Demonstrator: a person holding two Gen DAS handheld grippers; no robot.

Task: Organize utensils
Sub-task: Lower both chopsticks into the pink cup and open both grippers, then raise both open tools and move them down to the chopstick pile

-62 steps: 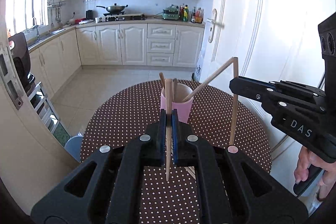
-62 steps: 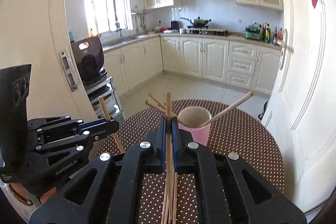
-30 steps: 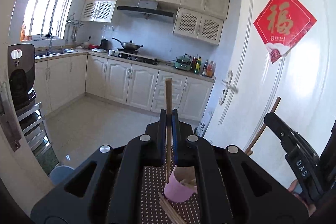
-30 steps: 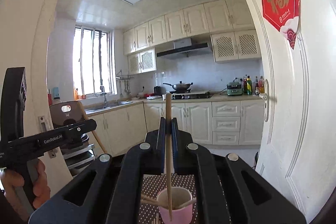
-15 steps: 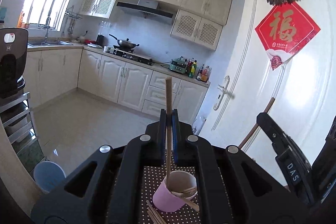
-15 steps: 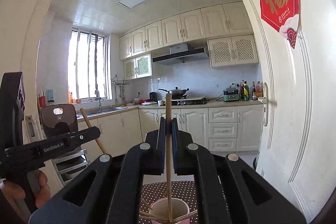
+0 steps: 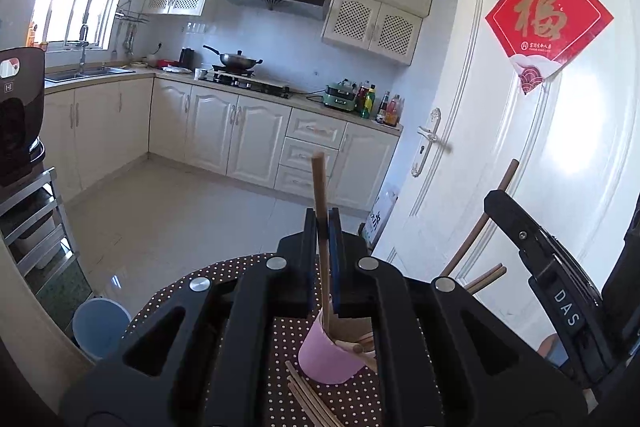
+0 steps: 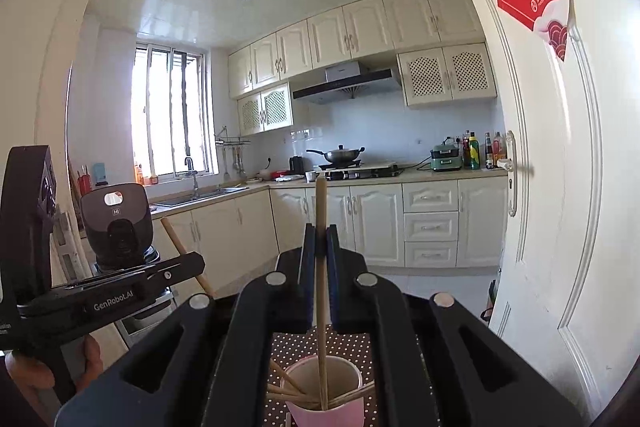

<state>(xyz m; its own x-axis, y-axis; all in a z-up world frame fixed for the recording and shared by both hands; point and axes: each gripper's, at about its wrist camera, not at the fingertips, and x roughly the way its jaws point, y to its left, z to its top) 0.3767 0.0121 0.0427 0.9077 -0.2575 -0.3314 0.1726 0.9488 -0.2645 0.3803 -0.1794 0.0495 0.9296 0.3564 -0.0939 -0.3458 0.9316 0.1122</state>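
My left gripper [image 7: 322, 223] is shut on a wooden chopstick [image 7: 320, 203] that stands upright, its lower end inside the pink cup [image 7: 324, 357]. My right gripper [image 8: 319, 239] is shut on another chopstick [image 8: 321, 291], also upright with its tip down in the pink cup [image 8: 320, 403]. The cup stands on the brown dotted table [image 7: 240, 271] and holds several chopsticks. More chopsticks [image 7: 308, 399] lie loose on the table beside the cup. The right gripper also shows in the left wrist view [image 7: 496, 203], and the left gripper in the right wrist view [image 8: 200, 261].
A white door [image 7: 500, 131] with a red paper sign [image 7: 548, 27] stands close on the right. A blue bin [image 7: 100, 327] sits on the floor left of the table. Kitchen cabinets [image 7: 224, 139] line the far wall. A metal shelf rack [image 7: 28, 223] is at left.
Both grippers have tilted up from the table and lowered their chopsticks, so each tip now sits inside the pink cup. The cup has shifted lower in both views.
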